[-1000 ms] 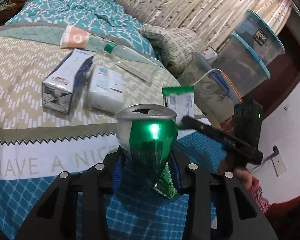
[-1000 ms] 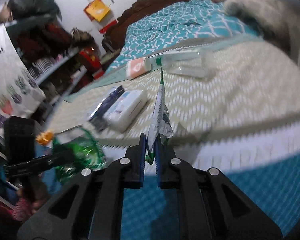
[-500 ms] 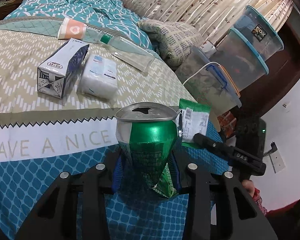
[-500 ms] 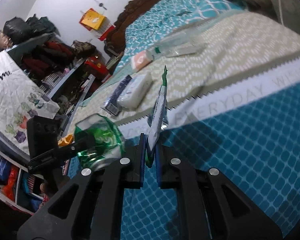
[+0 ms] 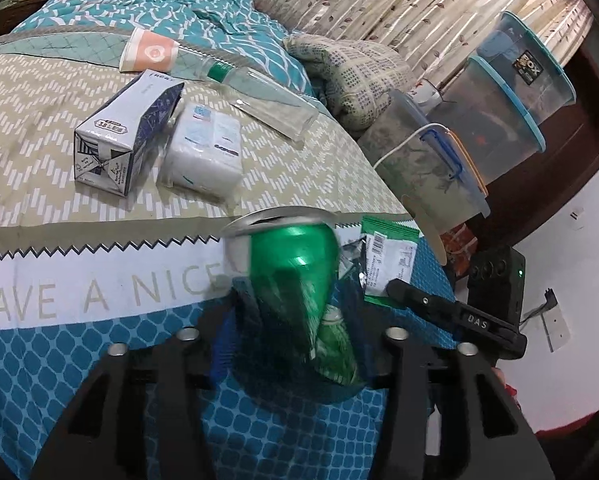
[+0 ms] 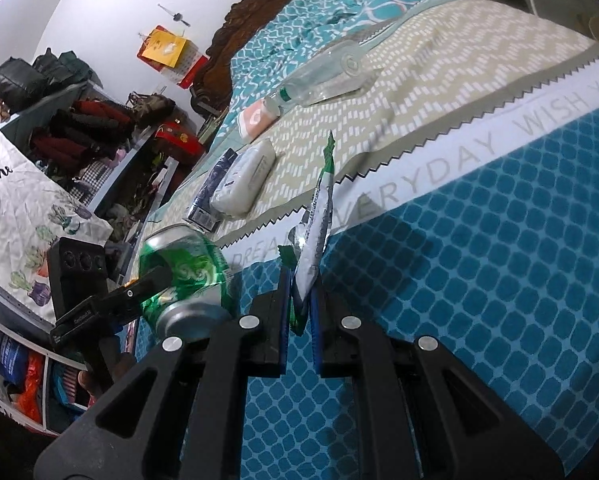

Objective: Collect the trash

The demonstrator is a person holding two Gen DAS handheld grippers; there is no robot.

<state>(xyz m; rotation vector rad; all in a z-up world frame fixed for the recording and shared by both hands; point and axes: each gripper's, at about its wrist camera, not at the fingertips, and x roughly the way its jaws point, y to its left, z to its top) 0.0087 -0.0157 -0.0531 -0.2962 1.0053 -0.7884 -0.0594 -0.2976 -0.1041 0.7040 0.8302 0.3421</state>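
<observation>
Your left tongs (image 5: 295, 340) are clamping a dented green can (image 5: 299, 280), holding it upright above the bed (image 5: 39, 360), over the blue patterned part of the bedspread. In the right wrist view the same green can (image 6: 183, 276) is showing at the left, gripped by the left tongs (image 6: 155, 284).

Further back on the beige zigzag part of the bedspread, going left to right: a blue and white carton (image 5: 127, 136) is lying on its side, a white tissue pack (image 5: 203, 152) is sitting just beside it, touching or nearly so. Behind them a paper cup (image 5: 149, 54) is lying on its side, and a clear plastic bottle (image 5: 259, 98) with a green neck ring is lying to its right, neck pointing toward the cup.

Right of the can, your right tongs (image 6: 299, 304) are pinching a green and white snack wrapper (image 6: 319, 212), fingers closed tight on its lower end, wrapper sticking up edge-on. In the left wrist view that wrapper (image 5: 387, 256) is hanging beside the can, close to it; can't tell if they're touching.

At the far right past the bed edge, a patterned cushion (image 5: 355, 76) and stacked clear storage boxes (image 5: 511, 120) are sitting.
</observation>
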